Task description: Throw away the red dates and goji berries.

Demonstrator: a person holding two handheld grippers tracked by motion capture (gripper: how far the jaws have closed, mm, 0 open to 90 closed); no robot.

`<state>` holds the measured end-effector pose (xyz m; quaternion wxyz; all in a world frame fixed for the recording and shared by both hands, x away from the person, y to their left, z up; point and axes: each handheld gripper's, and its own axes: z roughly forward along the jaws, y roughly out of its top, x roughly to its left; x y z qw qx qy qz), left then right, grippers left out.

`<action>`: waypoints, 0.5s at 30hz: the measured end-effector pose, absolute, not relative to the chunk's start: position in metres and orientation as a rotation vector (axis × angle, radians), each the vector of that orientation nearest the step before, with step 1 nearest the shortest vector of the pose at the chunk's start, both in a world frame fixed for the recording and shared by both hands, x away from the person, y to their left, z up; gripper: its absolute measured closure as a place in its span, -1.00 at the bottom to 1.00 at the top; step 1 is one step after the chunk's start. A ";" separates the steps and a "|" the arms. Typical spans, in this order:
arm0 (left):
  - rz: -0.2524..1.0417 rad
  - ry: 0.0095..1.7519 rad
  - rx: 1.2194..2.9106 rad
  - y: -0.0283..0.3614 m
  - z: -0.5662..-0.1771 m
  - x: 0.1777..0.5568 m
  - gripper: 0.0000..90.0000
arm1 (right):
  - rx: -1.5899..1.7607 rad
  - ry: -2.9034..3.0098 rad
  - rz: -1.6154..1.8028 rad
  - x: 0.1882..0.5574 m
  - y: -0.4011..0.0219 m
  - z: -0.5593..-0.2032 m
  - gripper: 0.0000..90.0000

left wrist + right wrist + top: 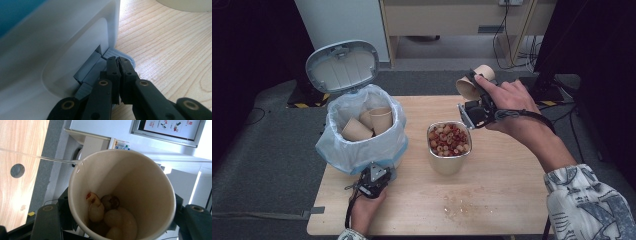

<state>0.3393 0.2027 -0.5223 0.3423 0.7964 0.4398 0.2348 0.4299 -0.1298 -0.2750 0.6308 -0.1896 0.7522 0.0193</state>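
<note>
- A tan paper cup [472,82] is being held up in the air beyond the far right part of the table, lying tilted on its side. In the right gripper view the paper cup [140,182] is showing a pale inside, with a few pale and reddish pieces [110,216] sitting low in it.
- A grey foot pedal [112,56] is sticking out at the base of the white bin [362,145], which is standing with its lid raised on the table's left side.
</note>
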 end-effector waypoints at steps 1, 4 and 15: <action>0.610 1.143 2.071 0.203 -0.522 0.339 0.93 | -0.432 1.719 0.046 0.430 -0.130 -0.274 -0.25; 0.610 1.143 2.071 0.203 -0.522 0.339 0.93 | -0.442 1.696 0.031 0.430 -0.129 -0.269 -0.25; 0.610 1.143 2.070 0.203 -0.522 0.339 0.93 | -0.511 1.662 -0.038 0.430 -0.124 -0.272 -0.25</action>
